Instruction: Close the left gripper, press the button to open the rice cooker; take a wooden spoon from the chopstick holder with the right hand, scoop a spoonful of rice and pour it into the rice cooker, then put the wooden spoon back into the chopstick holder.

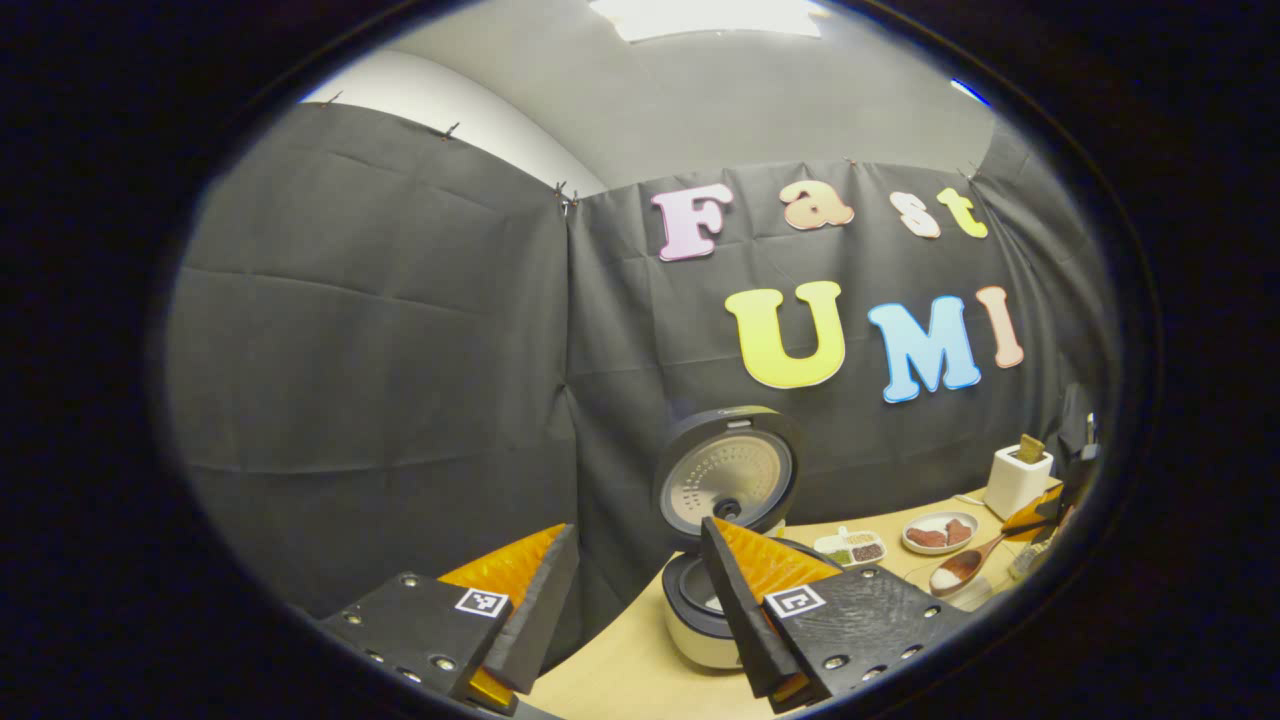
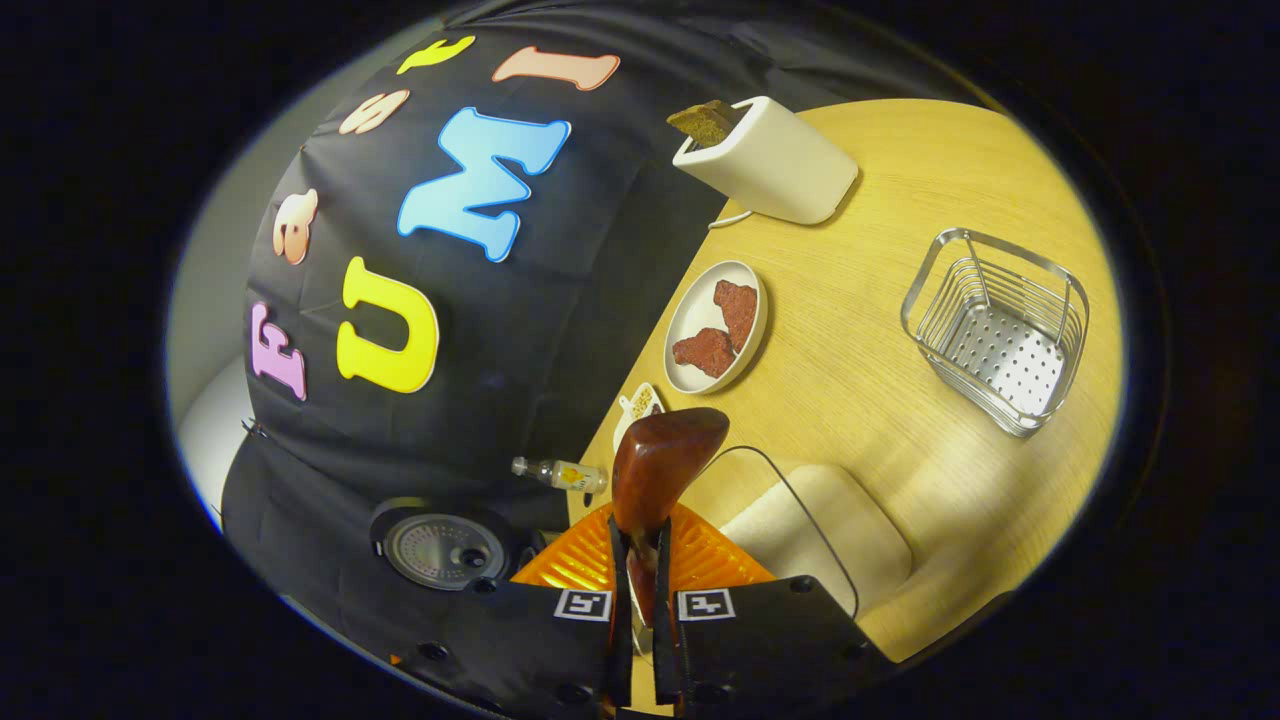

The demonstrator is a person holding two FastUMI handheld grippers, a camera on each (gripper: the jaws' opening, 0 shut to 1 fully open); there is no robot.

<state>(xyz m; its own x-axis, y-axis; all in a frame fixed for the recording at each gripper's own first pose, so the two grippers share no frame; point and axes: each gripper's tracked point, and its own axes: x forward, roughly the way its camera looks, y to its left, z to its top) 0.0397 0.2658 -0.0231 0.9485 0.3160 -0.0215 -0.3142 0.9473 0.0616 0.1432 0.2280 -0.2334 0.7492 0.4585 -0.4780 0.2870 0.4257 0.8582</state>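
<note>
The rice cooker (image 1: pixel 700 612) stands on the wooden table with its lid (image 1: pixel 725 472) raised. My left gripper (image 1: pixel 635 612) hovers open just in front of it, nothing between the fingers. At the far right of the left gripper view, the wooden spoon (image 1: pixel 958 570) carries some white rice, held by the other gripper (image 1: pixel 1050 512). In the right gripper view, my right gripper (image 2: pixel 640 565) is shut on the spoon (image 2: pixel 665 455), above a clear container of rice (image 2: pixel 815 530). The wire chopstick holder (image 2: pixel 1000 330) stands to the right. The cooker's lid (image 2: pixel 440 548) shows low at the left.
A white toaster (image 2: pixel 770 160) with a slice in it stands at the back of the table (image 2: pixel 900 200). A plate (image 2: pixel 718 325) of reddish pieces, a small divided dish (image 1: pixel 852 547) and a little bottle (image 2: pixel 560 473) lie between toaster and cooker.
</note>
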